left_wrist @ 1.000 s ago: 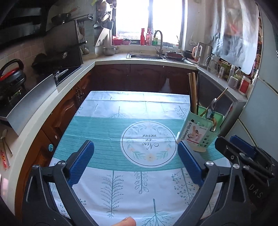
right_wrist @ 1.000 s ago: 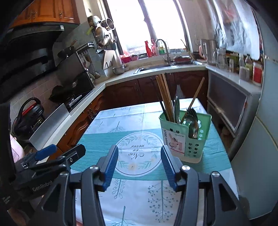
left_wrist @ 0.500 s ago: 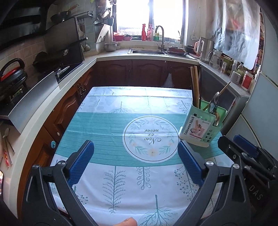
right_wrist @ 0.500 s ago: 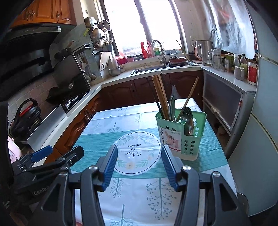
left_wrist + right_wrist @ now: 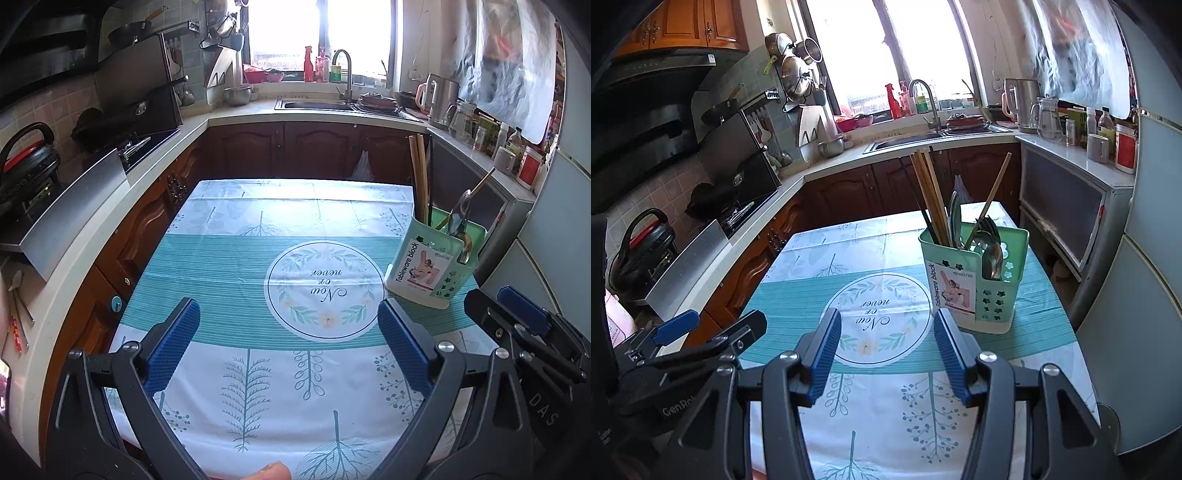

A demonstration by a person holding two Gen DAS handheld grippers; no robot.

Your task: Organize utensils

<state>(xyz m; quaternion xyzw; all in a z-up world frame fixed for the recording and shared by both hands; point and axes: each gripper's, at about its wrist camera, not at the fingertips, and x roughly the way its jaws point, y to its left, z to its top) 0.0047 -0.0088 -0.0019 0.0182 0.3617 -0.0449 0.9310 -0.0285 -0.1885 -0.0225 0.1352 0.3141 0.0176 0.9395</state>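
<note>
The left gripper (image 5: 288,325) stands wide apart with nothing between its blue pads, low in the left wrist view above the tablecloth (image 5: 229,266). The right gripper (image 5: 886,347) is also released and empty, its pads spread over the round "Now or never" print (image 5: 879,321) at the lower middle of the right wrist view. The green caddy (image 5: 975,280) stands upright on the cloth just right of centre there, near the right pad but apart from it. In it are chopsticks (image 5: 929,195) at the left, and spoons (image 5: 991,254) and a fork (image 5: 988,225) at the right. In the left wrist view the caddy (image 5: 428,269) sits at the right edge of the table. A fingertip (image 5: 269,472) shows at the bottom edge of that view. The sink (image 5: 905,140) lies under the window at the upper middle.
</note>
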